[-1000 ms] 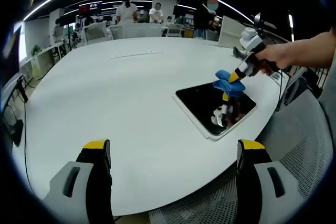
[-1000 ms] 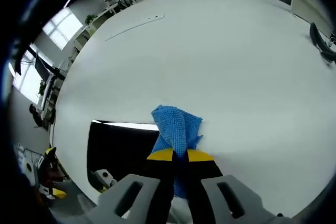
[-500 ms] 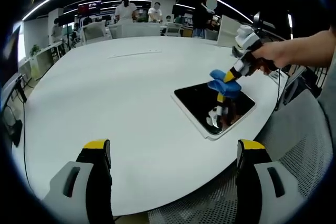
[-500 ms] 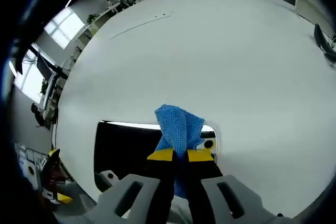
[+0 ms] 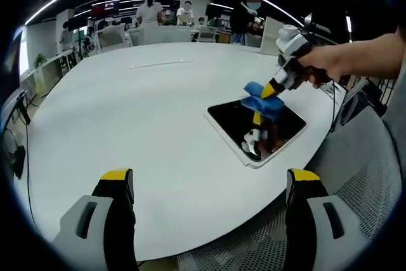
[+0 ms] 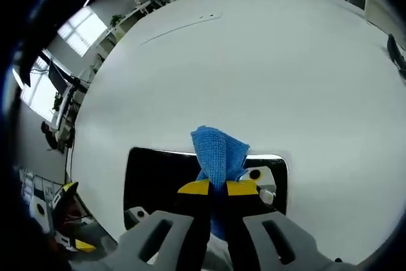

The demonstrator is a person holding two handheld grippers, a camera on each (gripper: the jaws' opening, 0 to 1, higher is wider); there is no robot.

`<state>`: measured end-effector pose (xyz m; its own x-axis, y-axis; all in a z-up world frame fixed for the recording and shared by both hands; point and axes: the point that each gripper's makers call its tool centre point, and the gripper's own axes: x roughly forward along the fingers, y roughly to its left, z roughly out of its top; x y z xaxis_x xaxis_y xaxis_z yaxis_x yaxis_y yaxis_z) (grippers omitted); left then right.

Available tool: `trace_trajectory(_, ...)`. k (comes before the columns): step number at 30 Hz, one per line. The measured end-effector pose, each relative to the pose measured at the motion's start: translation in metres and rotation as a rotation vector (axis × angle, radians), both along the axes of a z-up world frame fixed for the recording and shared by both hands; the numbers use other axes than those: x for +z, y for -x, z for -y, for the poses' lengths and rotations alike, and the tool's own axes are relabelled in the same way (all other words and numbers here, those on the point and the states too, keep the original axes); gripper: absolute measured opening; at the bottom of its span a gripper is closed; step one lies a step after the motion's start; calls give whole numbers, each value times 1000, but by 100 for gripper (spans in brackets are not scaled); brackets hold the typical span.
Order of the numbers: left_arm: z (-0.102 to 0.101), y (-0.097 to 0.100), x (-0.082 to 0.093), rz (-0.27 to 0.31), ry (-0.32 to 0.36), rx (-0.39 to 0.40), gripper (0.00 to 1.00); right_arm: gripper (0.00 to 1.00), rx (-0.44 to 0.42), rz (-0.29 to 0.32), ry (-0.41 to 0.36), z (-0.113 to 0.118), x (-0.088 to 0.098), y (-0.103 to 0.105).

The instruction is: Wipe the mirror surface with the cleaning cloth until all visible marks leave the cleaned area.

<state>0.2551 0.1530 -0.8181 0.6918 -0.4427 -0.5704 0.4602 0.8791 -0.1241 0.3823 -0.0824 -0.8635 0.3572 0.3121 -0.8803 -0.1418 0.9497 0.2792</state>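
Observation:
A dark rectangular mirror (image 5: 255,128) with a white frame lies flat near the right edge of a big white table (image 5: 127,112). My right gripper (image 5: 271,89) is shut on a blue cleaning cloth (image 5: 260,100), which hangs onto the mirror's far part. In the right gripper view the cloth (image 6: 217,153) sticks out past the closed yellow-tipped jaws of my right gripper (image 6: 217,187), over the mirror (image 6: 158,179), whose glass reflects the gripper. My left gripper (image 5: 209,185) stands open low over the table's near edge, well apart from the mirror.
A thin line runs across the table (image 5: 158,65) at the far side. Desks, chairs and several people (image 5: 151,11) stand beyond it. A grey mesh chair (image 5: 355,201) sits at the lower right, off the table edge.
My right gripper has carried the cloth leftward and onto the mirror from its far right edge. More of the mirror now lies under the cloth. The left gripper has stayed put.

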Motion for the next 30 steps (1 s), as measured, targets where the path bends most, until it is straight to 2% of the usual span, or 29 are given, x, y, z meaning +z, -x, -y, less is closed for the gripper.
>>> trace_trajectory(22, 2, 1, -1, -7, 2, -10, 99, 1, 35, -24, -64, -51, 0, -3)
trace_trajectory(30, 2, 1, -2, -12, 1, -13, 99, 1, 74, -24, -70, -75, 1, -2)
